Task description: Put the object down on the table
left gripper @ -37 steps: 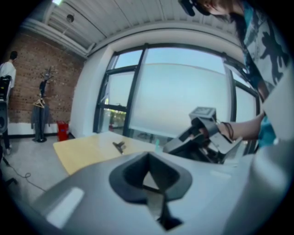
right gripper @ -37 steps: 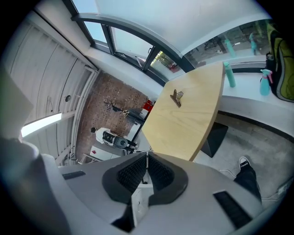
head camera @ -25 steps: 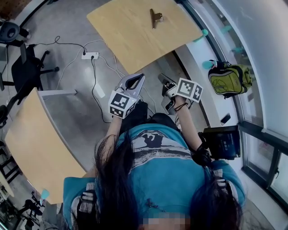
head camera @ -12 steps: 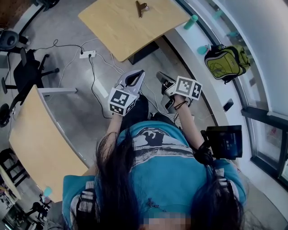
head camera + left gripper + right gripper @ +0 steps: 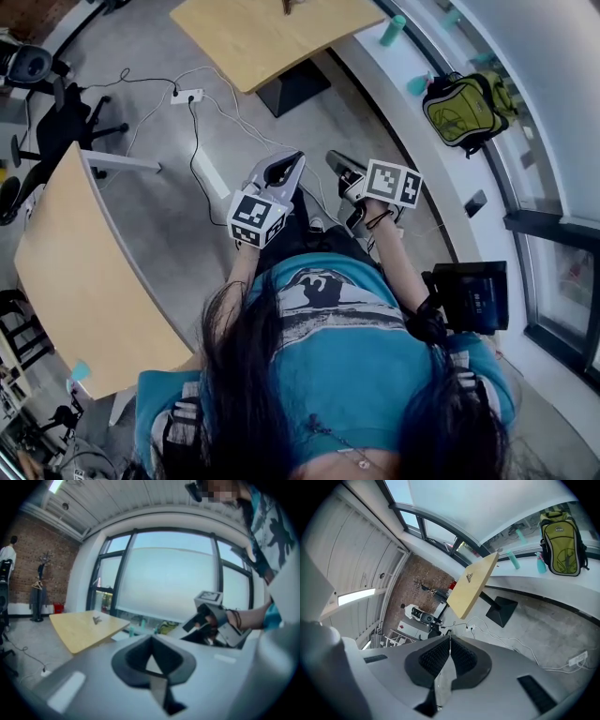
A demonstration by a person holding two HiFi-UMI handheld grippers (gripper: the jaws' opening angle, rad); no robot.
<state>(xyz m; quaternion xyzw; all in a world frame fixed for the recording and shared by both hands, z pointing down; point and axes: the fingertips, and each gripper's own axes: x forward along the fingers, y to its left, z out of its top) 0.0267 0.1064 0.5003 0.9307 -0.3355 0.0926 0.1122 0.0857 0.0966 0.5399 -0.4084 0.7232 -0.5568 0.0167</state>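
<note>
A small dark metal clip (image 5: pixel 96 619) lies on the light wooden table (image 5: pixel 79 631), far from both grippers. The right gripper view shows the same clip (image 5: pixel 470 577) on the table (image 5: pixel 471 595). In the head view only the clip's tip (image 5: pixel 286 6) shows at the top edge, on the table (image 5: pixel 253 37). My left gripper (image 5: pixel 292 162) and right gripper (image 5: pixel 335 160) are held side by side in front of the person's body, over the floor. Both are shut with nothing between the jaws, as the left gripper (image 5: pixel 151 640) and right gripper (image 5: pixel 450 640) show in their own views.
A second wooden table (image 5: pixel 84 281) stands at the left. A power strip (image 5: pixel 187 96) and cables lie on the floor beside the table's black base (image 5: pixel 291 94). A green backpack (image 5: pixel 464 108) and bottles (image 5: pixel 392 30) rest on the window ledge. An office chair (image 5: pixel 56 122) is at far left.
In the head view the table with the clip has slid up to the top edge. Both grippers stay shut and in about the same place before the body.
</note>
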